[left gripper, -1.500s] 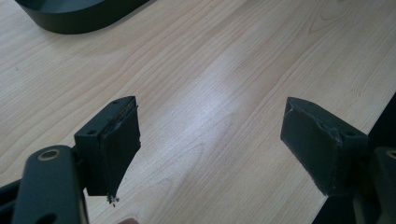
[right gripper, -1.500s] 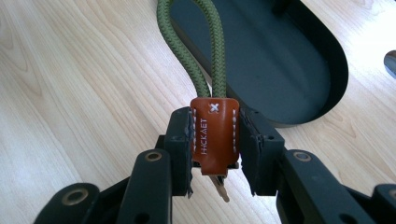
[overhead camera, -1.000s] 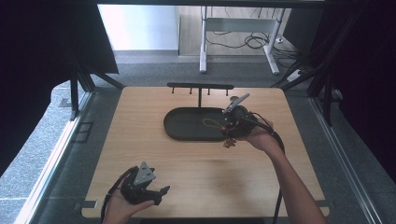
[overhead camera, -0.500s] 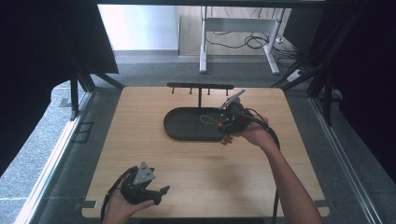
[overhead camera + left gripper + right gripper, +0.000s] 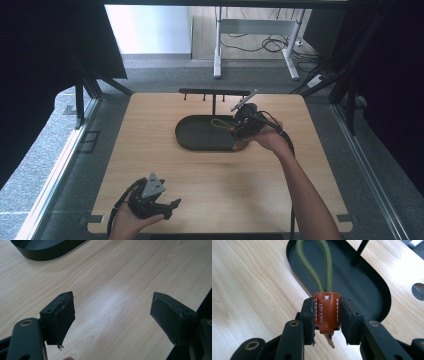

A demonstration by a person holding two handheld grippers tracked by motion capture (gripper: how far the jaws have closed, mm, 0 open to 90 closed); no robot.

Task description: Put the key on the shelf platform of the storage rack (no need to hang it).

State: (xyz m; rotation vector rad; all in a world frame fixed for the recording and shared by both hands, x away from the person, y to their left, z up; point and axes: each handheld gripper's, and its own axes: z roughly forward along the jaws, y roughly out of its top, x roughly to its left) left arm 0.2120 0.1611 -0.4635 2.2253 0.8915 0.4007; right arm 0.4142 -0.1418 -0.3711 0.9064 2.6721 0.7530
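Your wooden table (image 5: pixel 210 175) carries the black oval tray (image 5: pixel 200 142) at its far middle, with a black peg rack (image 5: pixel 214 93) just beyond it. Over the last second your right gripper (image 5: pixel 239 131) has drifted left, nearer the rack, and now sits above the tray's right end, so hanging the loop looks close. It is clamped on the brown leather tab (image 5: pixel 326 312) of the green cord loop (image 5: pixel 322 267). Your left gripper (image 5: pixel 167 209) rests near-left, jaws apart, holding nothing. The rack's pegs are too small to make out.

The tray (image 5: pixel 47 251) is cut off by the top edge.
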